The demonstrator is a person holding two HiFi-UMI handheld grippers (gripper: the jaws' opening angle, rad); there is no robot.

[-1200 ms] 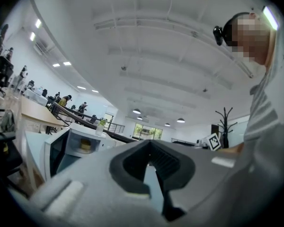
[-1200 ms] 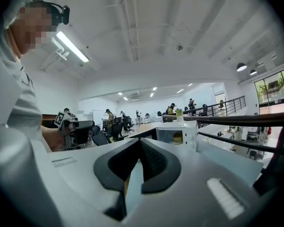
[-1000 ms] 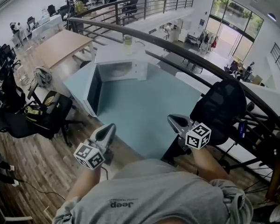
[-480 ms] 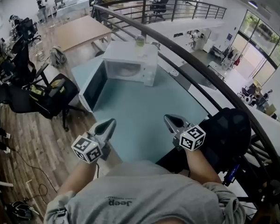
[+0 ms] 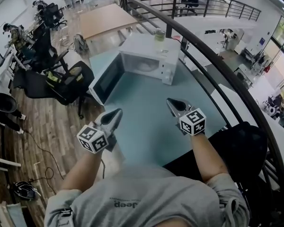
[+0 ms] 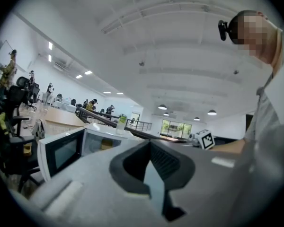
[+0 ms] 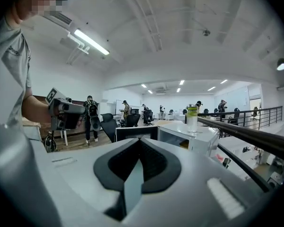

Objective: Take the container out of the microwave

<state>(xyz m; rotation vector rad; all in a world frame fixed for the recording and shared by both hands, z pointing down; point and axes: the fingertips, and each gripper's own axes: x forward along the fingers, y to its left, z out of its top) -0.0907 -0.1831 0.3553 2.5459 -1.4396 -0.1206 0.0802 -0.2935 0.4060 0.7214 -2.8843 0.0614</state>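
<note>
A white microwave (image 5: 149,48) stands at the far end of the pale blue table (image 5: 146,126), its door (image 5: 106,78) swung open to the left. Inside, a pale container (image 5: 144,66) shows dimly; it appears yellowish in the left gripper view (image 6: 106,144). My left gripper (image 5: 117,113) hangs shut and empty over the table's near left edge. My right gripper (image 5: 171,103) is also shut and empty, over the table short of the microwave. Both point level toward the microwave (image 7: 189,135), well apart from it.
A bottle (image 5: 159,34) with a green cap stands on top of the microwave. A dark railing (image 5: 213,65) runs along the table's right side. Black office chairs (image 5: 61,82) sit left of the table, another (image 5: 246,145) at the right. People stand far off.
The microwave and table have come nearer in the head view. Both grippers have moved forward over the table's near part. Neither gripper's jaws have changed.
</note>
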